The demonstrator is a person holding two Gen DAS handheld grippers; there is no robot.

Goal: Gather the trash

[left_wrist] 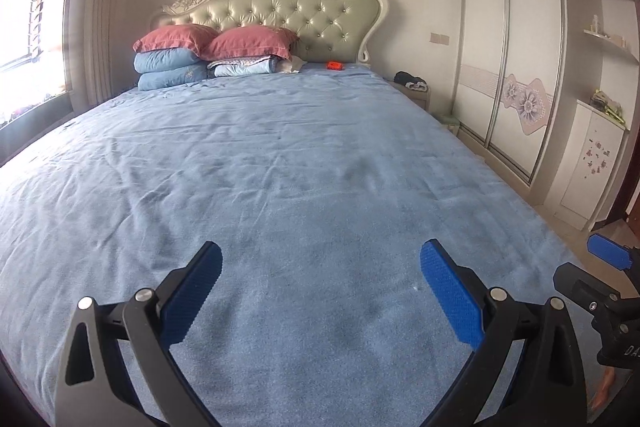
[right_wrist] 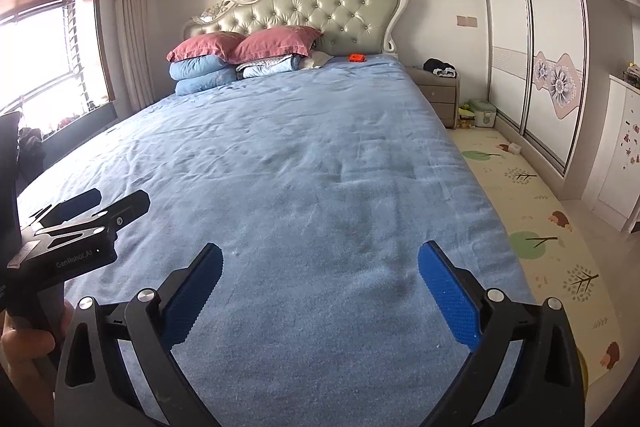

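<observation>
Left gripper [left_wrist: 321, 269]: ribbed blue pads spread wide, nothing between, over bed foot. Right gripper [right_wrist: 320, 269]: same, fingers apart, empty. Bed [left_wrist: 280, 155]: wrinkled, nappy blue cover. Far end: small flat orange item [left_wrist: 335, 66] on cover near tufted green headboard [left_wrist: 288, 15], beside maroon pillows [left_wrist: 248, 41], folded blue quilts [left_wrist: 168, 69].

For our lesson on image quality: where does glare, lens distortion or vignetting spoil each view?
Left wrist view: the window is blown out white; the wardrobe rails bow; dark corners frame the picture. Right wrist view: the window glares the same way, the wardrobe bends, and the bed stays evenly lit and sharp.
</observation>
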